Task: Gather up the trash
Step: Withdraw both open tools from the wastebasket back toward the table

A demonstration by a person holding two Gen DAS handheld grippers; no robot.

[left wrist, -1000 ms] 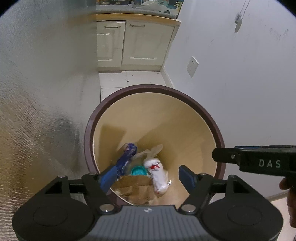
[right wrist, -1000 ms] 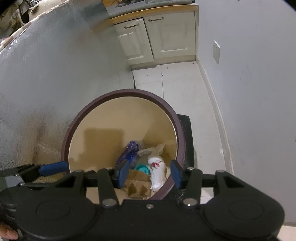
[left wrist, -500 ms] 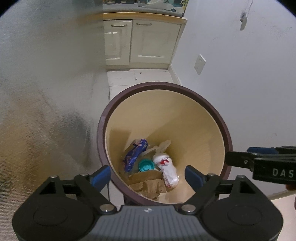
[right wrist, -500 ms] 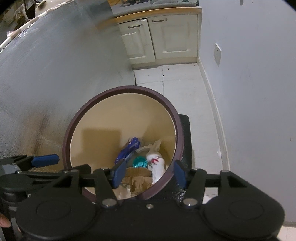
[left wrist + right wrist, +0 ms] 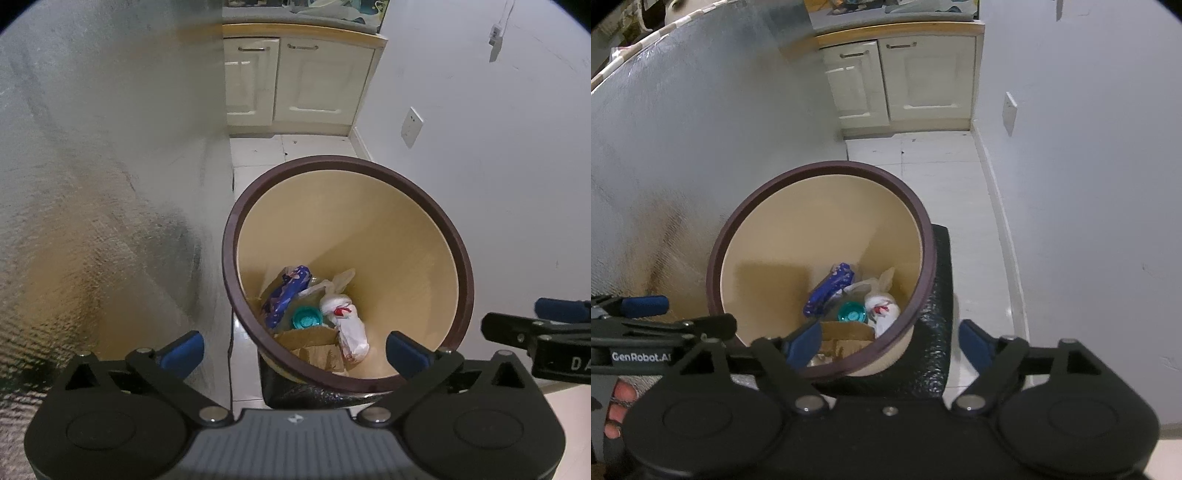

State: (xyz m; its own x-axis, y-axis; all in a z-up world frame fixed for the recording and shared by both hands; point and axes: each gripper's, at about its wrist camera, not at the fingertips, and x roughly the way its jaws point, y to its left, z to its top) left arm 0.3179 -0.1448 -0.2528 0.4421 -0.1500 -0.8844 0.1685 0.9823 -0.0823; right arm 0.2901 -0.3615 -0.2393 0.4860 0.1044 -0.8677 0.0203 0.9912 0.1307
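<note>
A round bin with a dark brown rim (image 5: 467,266) (image 5: 925,229) and cream inside stands on the floor. In it lie a blue wrapper (image 5: 286,293) (image 5: 829,290), a teal lid (image 5: 306,318) (image 5: 851,313), a white wrapper with red print (image 5: 347,325) (image 5: 882,314) and brown cardboard (image 5: 314,345) (image 5: 846,332). My left gripper (image 5: 293,350) is open and empty above the bin's near edge. My right gripper (image 5: 890,343) is open and empty above the bin's right near side.
A textured silver wall (image 5: 92,184) runs along the left. A white wall with a socket (image 5: 412,126) is on the right. Cream cabinets (image 5: 295,81) stand at the far end. A black bag (image 5: 936,332) sits under the bin on white floor tiles (image 5: 942,166).
Both grippers have drawn back and up from the bin, and their jaws have opened wider. The bin now looks smaller and further off in both views.
</note>
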